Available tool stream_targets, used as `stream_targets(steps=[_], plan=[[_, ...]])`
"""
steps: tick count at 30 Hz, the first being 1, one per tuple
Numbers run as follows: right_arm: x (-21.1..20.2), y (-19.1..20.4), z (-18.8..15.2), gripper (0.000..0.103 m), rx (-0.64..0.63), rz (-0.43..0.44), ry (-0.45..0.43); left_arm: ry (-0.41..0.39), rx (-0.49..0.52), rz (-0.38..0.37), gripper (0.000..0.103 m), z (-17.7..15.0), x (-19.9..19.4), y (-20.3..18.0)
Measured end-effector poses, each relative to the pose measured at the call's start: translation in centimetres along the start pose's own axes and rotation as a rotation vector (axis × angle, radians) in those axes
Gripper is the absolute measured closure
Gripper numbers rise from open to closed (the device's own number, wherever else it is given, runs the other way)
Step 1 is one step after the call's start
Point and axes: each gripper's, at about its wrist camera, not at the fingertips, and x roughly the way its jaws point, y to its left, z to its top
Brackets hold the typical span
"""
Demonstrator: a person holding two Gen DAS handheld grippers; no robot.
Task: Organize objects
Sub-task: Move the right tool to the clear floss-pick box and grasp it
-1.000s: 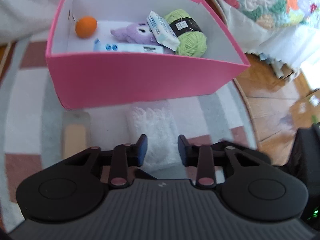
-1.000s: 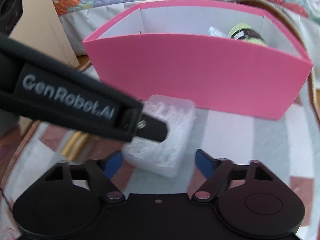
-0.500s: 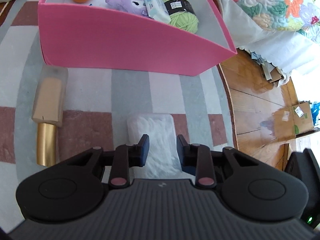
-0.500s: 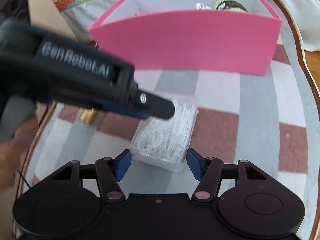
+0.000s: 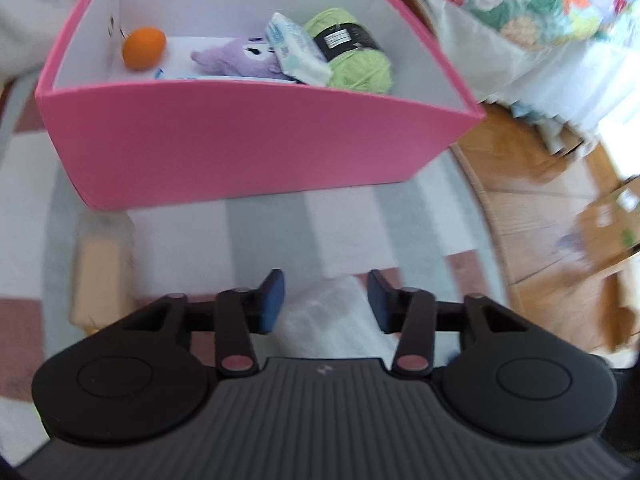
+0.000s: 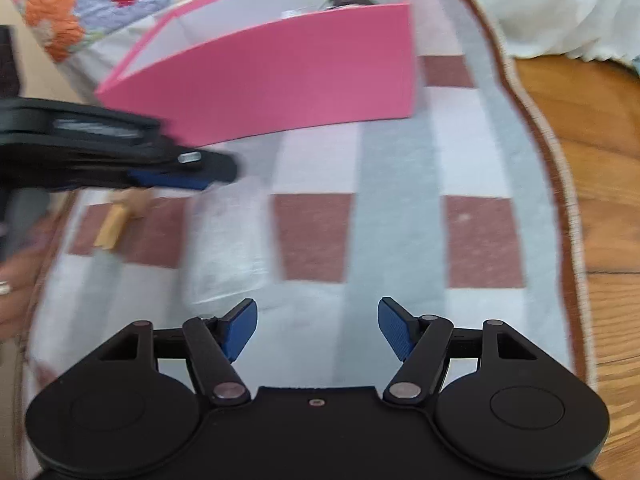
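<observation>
Our right gripper (image 6: 316,330) has its jaws apart and just opened a bit further; nothing between them, only checked rug (image 6: 400,168) below. The clear plastic pack (image 6: 228,252) lies on the rug ahead-left, apart from our fingers, blurred. The left gripper (image 6: 224,172) pokes in from the left above it; contact unclear. A tan bottle (image 6: 120,220) lies further left. The pink box (image 6: 280,76) sits behind, with the wood floor (image 6: 600,160) at right.

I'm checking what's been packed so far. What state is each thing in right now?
Pink box: open, no lid.
Orange ball, plush, wipes pack, yarn: inside the box.
Clear packet: lying on the rug, not gripped.
Bottle: lying on the rug.
Left gripper: just opened, over the packet.
Right gripper: open, empty.
</observation>
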Motion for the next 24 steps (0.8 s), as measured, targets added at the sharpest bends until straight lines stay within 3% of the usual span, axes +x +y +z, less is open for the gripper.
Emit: stream_targets(steps=[4, 6, 12, 15, 17, 20, 24], plan=[[1.1, 2.1, -0.3, 0.032, -0.024, 0.13, 0.033, 0.035, -0.022, -0.036, 0.062, -0.4, 0.7, 0.8], [1.4, 2.9, -0.4, 0.043, -0.032, 0.146, 0.021, 0.043, -0.069, -0.065, 0.066, -0.8, 0.7, 1.5], [1.0, 2.0, -0.2, 0.045, -0.026, 0.048, -0.032, 0.152, -0.166, -0.116, 0.071, -2.0, -0.2, 2.6], [0.8, 0.9, 0.2, 0.038, 0.021, 0.026, -0.063, 0.178, -0.167, -0.14, 0.07, -2.8, -0.1, 2.0], [1.0, 0.2, 0.5, 0.029, 0.05, 0.041, -0.065, 0.151, -0.148, -0.118, 0.069, -2.7, -0.1, 1.4], [1.4, 0.5, 0.3, 0.028, 0.032, 0.039, -0.092, 0.099, -0.163, -0.077, 0.062, -2.4, 0.0, 1.3], [2.2, 0.9, -0.1, 0.019, 0.004, 0.026, -0.108, 0.122, -0.2, -0.117, 0.064, -2.2, 0.6, 1.4]])
